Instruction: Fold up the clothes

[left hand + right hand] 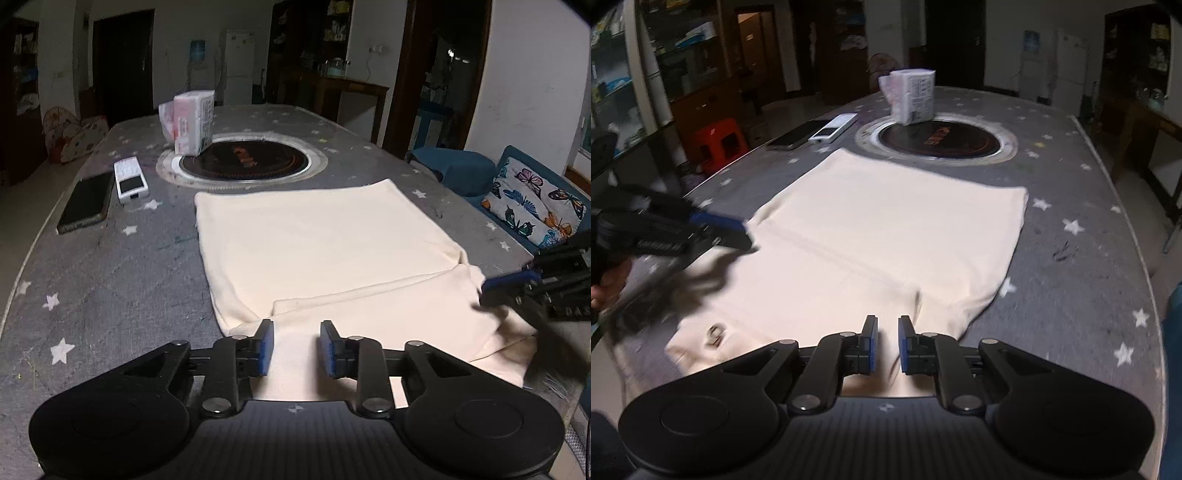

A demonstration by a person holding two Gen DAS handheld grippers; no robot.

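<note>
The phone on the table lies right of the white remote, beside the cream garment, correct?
Not quite. In the left wrist view the phone lies left of the white remote, not right. Both rest on the table, beside the cream garment.

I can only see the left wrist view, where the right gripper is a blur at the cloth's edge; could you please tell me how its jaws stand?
Observer: The right gripper looks almost closed, with a fold of the cream cloth in the narrow gap.
Operator: Thank you. Is anything on the cloth hidden from me behind the left gripper?
Observer: Yes, a small dark mark sits near the cloth's near corner on that side.
Operator: And is anything beside the table there?
Observer: A red stool stands on the floor by that edge.
</note>
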